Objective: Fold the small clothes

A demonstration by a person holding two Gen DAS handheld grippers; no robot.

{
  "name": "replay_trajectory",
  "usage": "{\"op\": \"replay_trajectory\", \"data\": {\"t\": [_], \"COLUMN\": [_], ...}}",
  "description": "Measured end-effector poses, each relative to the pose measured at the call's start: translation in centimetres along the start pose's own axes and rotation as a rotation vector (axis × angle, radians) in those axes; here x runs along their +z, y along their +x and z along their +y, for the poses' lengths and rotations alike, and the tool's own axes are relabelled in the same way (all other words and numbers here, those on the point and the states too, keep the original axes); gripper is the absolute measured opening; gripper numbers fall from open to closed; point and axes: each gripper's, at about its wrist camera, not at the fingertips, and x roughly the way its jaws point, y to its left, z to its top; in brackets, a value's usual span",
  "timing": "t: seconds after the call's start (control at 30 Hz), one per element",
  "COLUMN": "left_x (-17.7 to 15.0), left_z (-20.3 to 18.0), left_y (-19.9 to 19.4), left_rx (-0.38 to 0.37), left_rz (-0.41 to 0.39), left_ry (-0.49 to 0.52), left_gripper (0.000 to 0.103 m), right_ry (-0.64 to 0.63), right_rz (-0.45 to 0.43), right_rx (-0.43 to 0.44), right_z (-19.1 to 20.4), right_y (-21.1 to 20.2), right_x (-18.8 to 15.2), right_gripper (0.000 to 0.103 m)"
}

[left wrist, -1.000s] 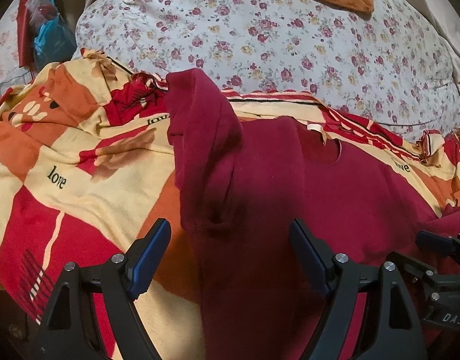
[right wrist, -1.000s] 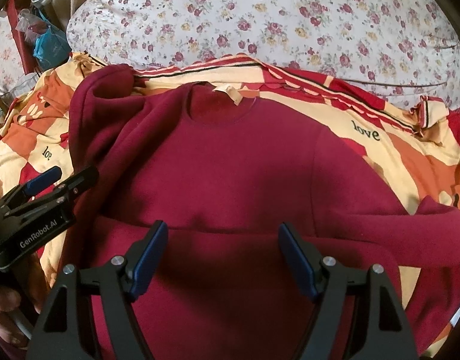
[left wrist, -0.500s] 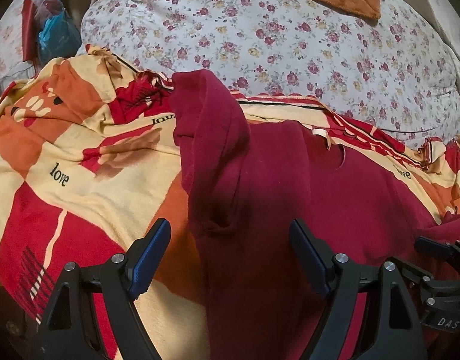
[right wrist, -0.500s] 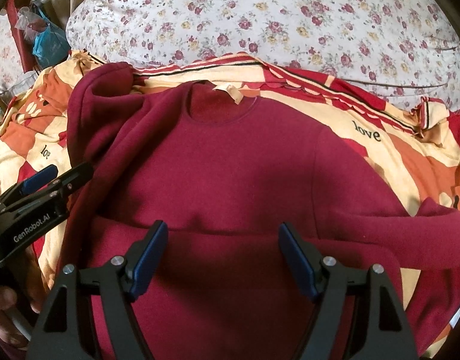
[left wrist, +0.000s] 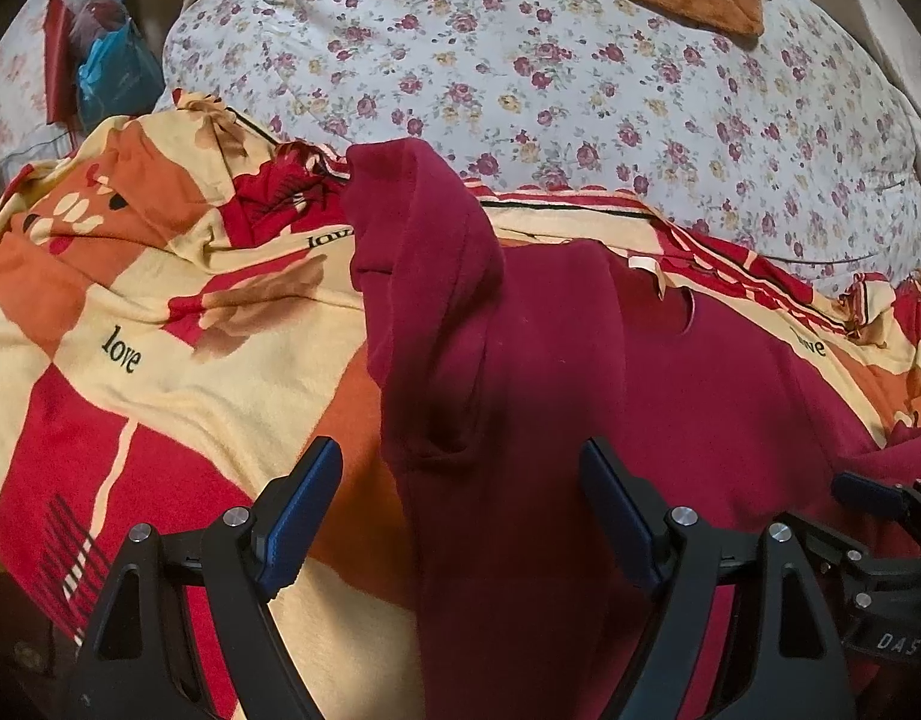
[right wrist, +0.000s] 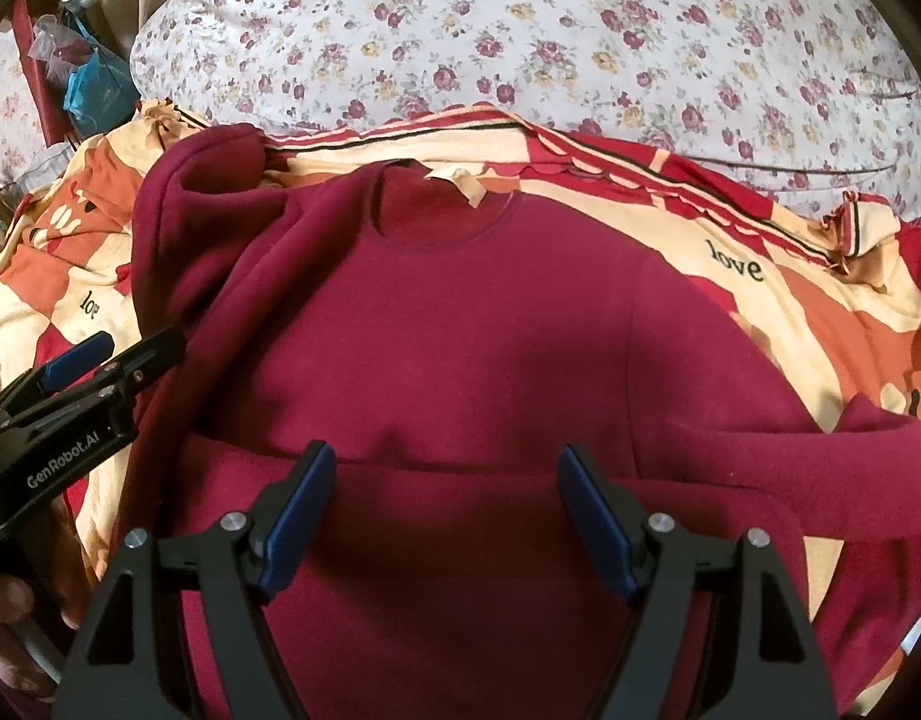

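Maroon sweater (right wrist: 460,330) lay flat, hem probably folded up; left gripper (left wrist: 460,510) and right gripper (right wrist: 442,510) gaped wide, empty. Best pinch the 3 o'clock sleeve (right wrist: 790,456), fold inward.

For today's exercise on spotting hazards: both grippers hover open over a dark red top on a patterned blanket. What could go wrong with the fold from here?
1. The top lies on a soft, wrinkled blanket; a gripper may pinch both layers together.
2. The left sleeve is bunched upward, so a fold could trap it unevenly.
3. The left gripper and right gripper are close and might collide.
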Motion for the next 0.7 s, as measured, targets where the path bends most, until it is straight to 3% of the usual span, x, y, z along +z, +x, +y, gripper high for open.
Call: {"op": "replay_trajectory", "data": {"t": [0.53,0.7], "left_x": [0.3,2.4], "left_z": [0.4,1.4], "left_y": [0.4,0.2], "left_rx": [0.003,0.017], "left_rz": [0.006,-0.024], "left_ry": [-0.002,-0.017], "left_gripper": [0.064,0.064], "right_ry": [-0.017,-0.02], "right_rz": [0.009,0.015], "right_rx": [-0.007,-0.004], "right_z": [0.4,0.4], "right_y": [0.5,0.9], "right_x": [0.1,0.4], "right_gripper": [0.084,0.084]}}
